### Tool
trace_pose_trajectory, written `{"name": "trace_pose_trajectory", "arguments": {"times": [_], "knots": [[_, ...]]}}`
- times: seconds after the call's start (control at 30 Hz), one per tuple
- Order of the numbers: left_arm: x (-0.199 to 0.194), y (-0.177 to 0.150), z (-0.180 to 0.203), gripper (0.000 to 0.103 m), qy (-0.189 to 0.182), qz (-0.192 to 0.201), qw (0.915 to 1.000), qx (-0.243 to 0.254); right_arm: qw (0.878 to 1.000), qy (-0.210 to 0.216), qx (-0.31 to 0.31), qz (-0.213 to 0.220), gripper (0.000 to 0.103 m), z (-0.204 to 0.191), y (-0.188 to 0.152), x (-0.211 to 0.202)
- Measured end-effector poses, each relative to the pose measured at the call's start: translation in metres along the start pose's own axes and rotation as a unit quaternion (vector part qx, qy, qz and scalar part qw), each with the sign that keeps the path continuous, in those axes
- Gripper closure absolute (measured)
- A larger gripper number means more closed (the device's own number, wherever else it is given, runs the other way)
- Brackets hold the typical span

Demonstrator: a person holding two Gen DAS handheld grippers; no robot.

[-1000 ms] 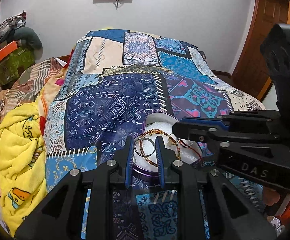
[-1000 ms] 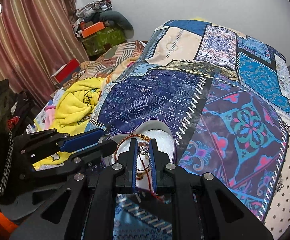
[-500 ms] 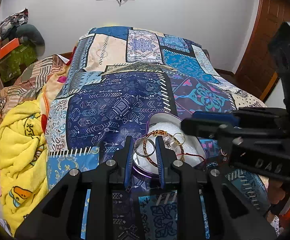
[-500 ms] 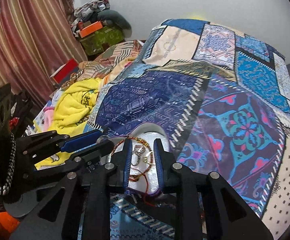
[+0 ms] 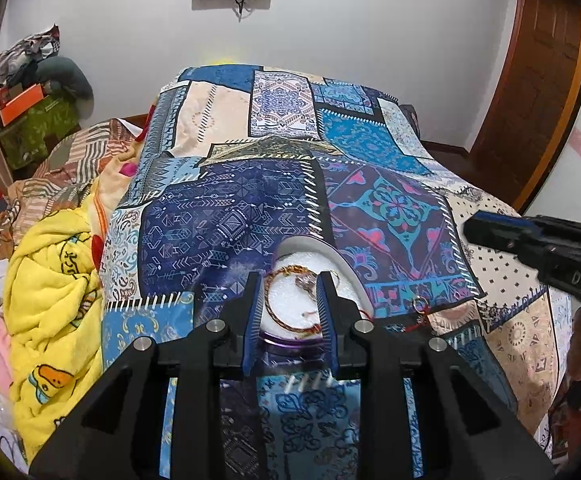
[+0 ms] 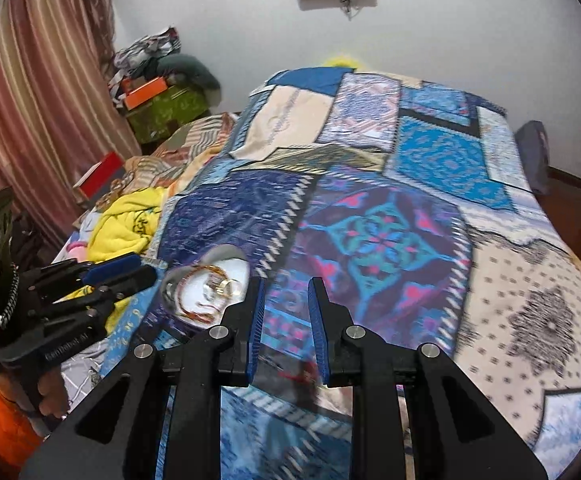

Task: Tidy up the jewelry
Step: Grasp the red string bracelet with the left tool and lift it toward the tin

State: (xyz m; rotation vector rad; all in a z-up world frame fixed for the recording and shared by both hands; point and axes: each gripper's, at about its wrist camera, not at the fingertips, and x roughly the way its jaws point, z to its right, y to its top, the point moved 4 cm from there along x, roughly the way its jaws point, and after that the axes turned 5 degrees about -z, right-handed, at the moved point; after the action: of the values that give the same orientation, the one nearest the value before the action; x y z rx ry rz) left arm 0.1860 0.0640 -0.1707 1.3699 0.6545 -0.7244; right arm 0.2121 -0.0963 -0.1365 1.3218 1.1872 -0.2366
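A round white jewelry box (image 5: 310, 246) with a purple rim sits on the patchwork bedspread (image 5: 226, 216). A braided brown bracelet (image 5: 278, 316) and small rings lie inside. My left gripper (image 5: 290, 314) is open just above the box's near edge, nothing pinched. A red thread with a ring (image 5: 420, 308) lies on the bedspread right of the box. My right gripper (image 6: 286, 316) is open over the bedspread, right of the box (image 6: 226, 268), empty. The left gripper (image 6: 102, 276) shows at the left of that blurred view.
A yellow blanket (image 5: 50, 280) and other cloth pile up left of the bed. Boxes and clothes (image 5: 30, 112) stand in the far left corner. A wooden door (image 5: 538, 92) is at the right, and curtains (image 6: 38, 100) hang at the left.
The right gripper opened, let go of the red thread and swung right, away from the box. The thread now lies on the bedspread. The left gripper stayed open over the box.
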Motion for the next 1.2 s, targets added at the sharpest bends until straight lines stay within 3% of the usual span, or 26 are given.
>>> {"name": "trace_pose_trajectory", "arguments": {"times": [0.13,0.27,0.6,0.77,1.2], "knots": [[0.0,-0.01,0.012,0.067,-0.001,-0.011,0.9999,0.002,1.0,-0.017,0.012,0.002,0.081,0.019,-0.009,-0.014],[0.006,-0.022,0.027,0.067,-0.008,-0.034,0.9994,0.006,0.999,-0.04,0.024,0.001,0.069,0.042,-0.024,-0.023],[0.037,-0.043,0.06,0.067,-0.032,-0.083,0.996,0.013,0.996,-0.069,0.046,-0.03,0.068,0.086,-0.055,-0.022],[0.058,-0.051,0.063,0.067,-0.031,-0.11,0.9933,0.012,0.995,-0.061,0.044,-0.063,0.068,0.092,-0.07,-0.006],[0.075,-0.045,0.072,0.067,-0.049,-0.111,0.9923,0.027,0.994,-0.027,0.015,-0.103,0.068,0.083,-0.077,0.039]]}}
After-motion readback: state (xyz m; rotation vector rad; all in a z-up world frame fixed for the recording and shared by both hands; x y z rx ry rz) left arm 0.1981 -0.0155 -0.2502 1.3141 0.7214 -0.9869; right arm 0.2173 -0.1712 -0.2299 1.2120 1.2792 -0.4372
